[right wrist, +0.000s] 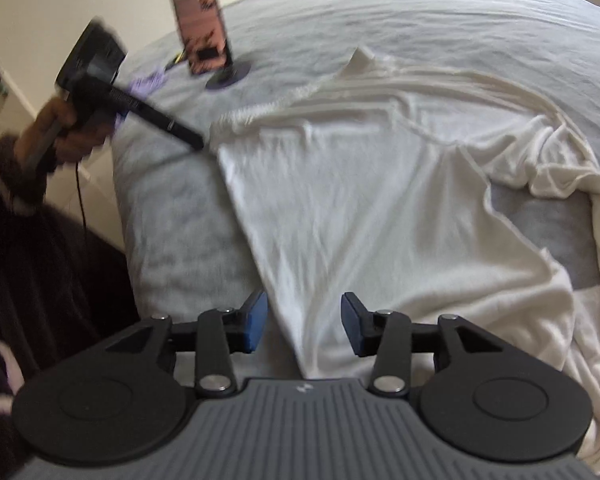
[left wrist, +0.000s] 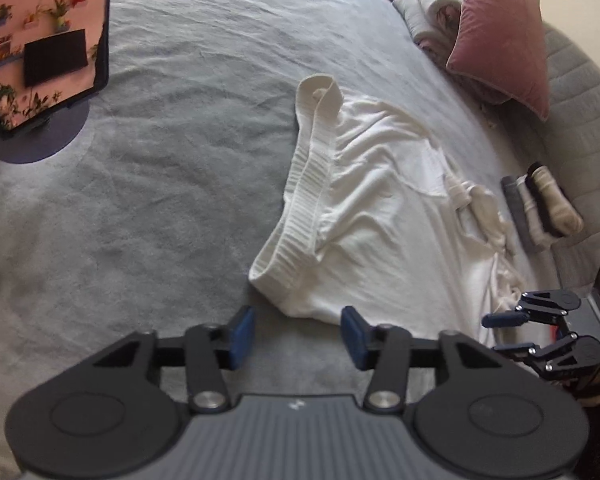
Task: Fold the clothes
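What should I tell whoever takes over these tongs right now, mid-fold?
Left tongs: open, empty, over the grey bedspread at the white garment's near hem.
Right tongs: open, not gripping, the garment's folded edge lying between the pads.
Garment: spread on the bed, ribbed hem toward the phone stand, far sleeve still bunched.
Done: folded socks lined up by the headboard.
Left: finish folding the garment.
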Action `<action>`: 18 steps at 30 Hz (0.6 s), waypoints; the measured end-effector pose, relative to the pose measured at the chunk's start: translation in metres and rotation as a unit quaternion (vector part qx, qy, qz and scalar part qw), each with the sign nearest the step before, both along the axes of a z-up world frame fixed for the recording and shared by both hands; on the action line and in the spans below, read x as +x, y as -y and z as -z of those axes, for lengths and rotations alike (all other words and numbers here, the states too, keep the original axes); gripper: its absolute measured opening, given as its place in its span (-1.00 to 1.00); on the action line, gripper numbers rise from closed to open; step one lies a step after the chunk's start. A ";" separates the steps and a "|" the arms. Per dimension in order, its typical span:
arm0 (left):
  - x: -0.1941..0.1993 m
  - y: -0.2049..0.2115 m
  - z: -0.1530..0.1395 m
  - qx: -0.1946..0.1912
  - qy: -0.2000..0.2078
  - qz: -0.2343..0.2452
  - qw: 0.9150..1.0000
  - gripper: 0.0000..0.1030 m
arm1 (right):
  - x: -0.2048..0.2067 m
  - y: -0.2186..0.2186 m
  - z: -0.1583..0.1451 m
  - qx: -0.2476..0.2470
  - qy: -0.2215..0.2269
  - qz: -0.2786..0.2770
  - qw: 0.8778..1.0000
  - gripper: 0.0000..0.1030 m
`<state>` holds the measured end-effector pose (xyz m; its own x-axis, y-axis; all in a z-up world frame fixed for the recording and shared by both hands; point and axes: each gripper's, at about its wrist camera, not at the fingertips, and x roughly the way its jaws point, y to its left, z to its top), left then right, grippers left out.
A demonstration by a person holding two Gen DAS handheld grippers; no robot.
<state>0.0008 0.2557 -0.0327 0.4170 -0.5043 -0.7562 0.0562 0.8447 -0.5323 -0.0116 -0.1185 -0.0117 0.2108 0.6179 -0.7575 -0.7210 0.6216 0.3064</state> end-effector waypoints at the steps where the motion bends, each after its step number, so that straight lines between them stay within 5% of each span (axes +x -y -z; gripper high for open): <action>1: 0.000 -0.003 0.000 -0.008 0.003 -0.010 1.000 0.16 | 0.008 -0.005 -0.004 0.003 -0.001 0.017 1.000 -0.12; 10: 0.004 -0.015 0.014 -0.056 -0.020 -0.054 0.997 0.08 | 0.088 -0.097 -0.032 -0.009 0.005 0.140 0.990 -0.12; 18: 0.007 -0.036 0.016 -0.085 -0.021 -0.106 0.990 -0.20 | 0.145 -0.168 -0.028 -0.062 0.031 0.223 0.972 -0.18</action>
